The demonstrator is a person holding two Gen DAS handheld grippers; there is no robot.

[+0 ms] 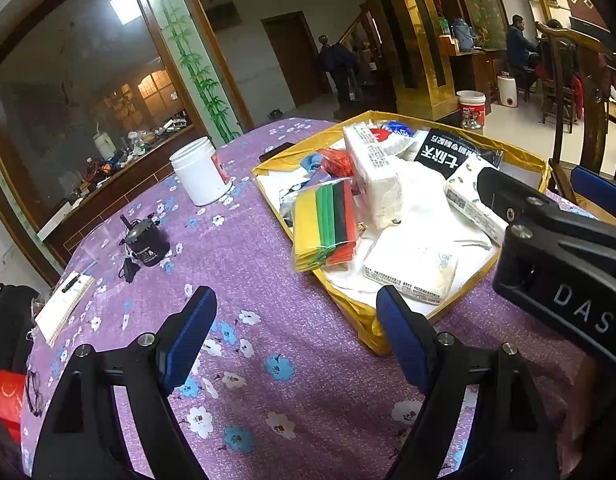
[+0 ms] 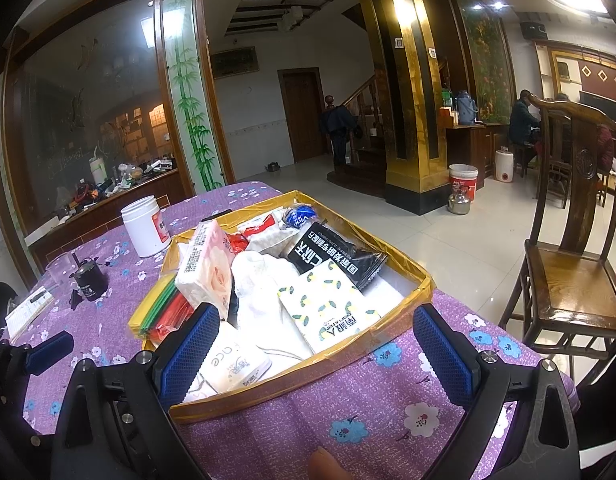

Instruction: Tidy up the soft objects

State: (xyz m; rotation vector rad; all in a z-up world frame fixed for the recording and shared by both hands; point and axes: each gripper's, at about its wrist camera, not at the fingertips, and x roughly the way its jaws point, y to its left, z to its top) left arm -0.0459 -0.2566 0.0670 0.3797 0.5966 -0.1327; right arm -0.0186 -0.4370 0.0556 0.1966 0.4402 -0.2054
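Both hand-held grippers gape wide and hold nothing: the left hand-held gripper (image 1: 296,336) hovers over the desk (image 1: 244,248), the right hand-held gripper (image 2: 316,352) straddles the box (image 2: 420,280) of tissue packs (image 2: 328,308).

A home's big living hall is shown: a wooden staircase (image 2: 360,120), carved wooden chair (image 2: 568,240), bamboo-painted glass panel (image 2: 188,92) and flowered tablecloth (image 2: 348,412) are seen.
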